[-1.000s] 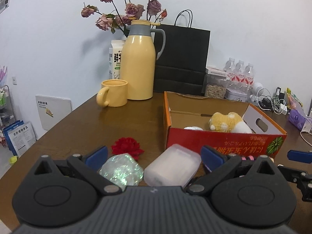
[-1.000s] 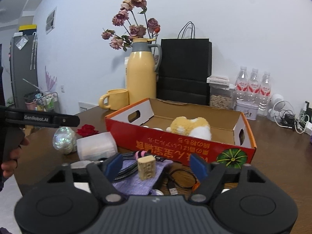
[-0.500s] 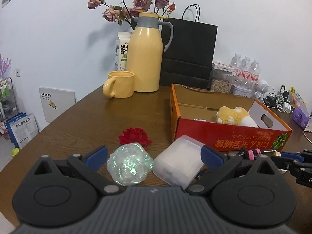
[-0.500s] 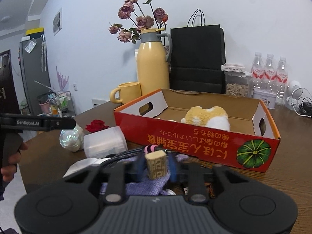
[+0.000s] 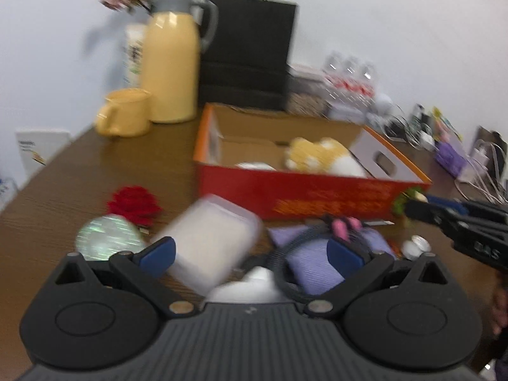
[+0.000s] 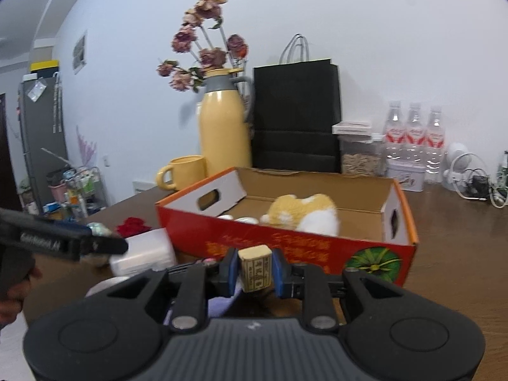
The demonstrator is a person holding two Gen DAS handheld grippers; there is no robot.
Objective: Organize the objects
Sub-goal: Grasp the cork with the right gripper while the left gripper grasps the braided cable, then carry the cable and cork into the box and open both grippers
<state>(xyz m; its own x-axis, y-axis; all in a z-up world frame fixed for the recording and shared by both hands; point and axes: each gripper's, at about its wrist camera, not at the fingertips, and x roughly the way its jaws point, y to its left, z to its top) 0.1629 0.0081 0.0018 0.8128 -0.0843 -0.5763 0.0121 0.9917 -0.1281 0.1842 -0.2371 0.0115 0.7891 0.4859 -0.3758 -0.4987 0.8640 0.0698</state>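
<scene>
- Up front, the right gripper (image 6: 255, 271) has its blue pads pressed against both sides of a small tan wooden block (image 6: 255, 268) with dark printed marks on its face; the block sits upright between the jaws, above the brown wooden table (image 6: 460, 231).
- Just behind the held block stands the red-orange cardboard box (image 6: 285, 247), open at the top, with cut-out handle holes in its end walls and a green pumpkin picture on its front right corner.
- Inside the box lies a yellow-and-white plush toy (image 6: 304, 214), with some small white items to its left that are too small to make out.
- The left gripper (image 5: 250, 252) has its jaws standing wide apart, blue pads well separated, nothing pinched between them; its view is blurred.
- Between and ahead of those open jaws lies a frosted white plastic container (image 5: 212, 241), tilted in that view, on the table in front of the box.
- Left of the container sits an iridescent pearly ball (image 5: 106, 238), and just behind it a red fabric flower (image 5: 133, 204).
- Right of the container lies a purple cloth (image 5: 317, 254) with a dark braided cable (image 5: 287, 249) and a pink hair tie (image 5: 343, 225) on it.
- Farther back stand a yellow mug (image 6: 184, 173), a tall yellow thermos jug with a grey top (image 6: 223, 130), dried pink roses (image 6: 203, 47), a black paper bag (image 6: 297, 117) and three clear water bottles (image 6: 412, 136).
</scene>
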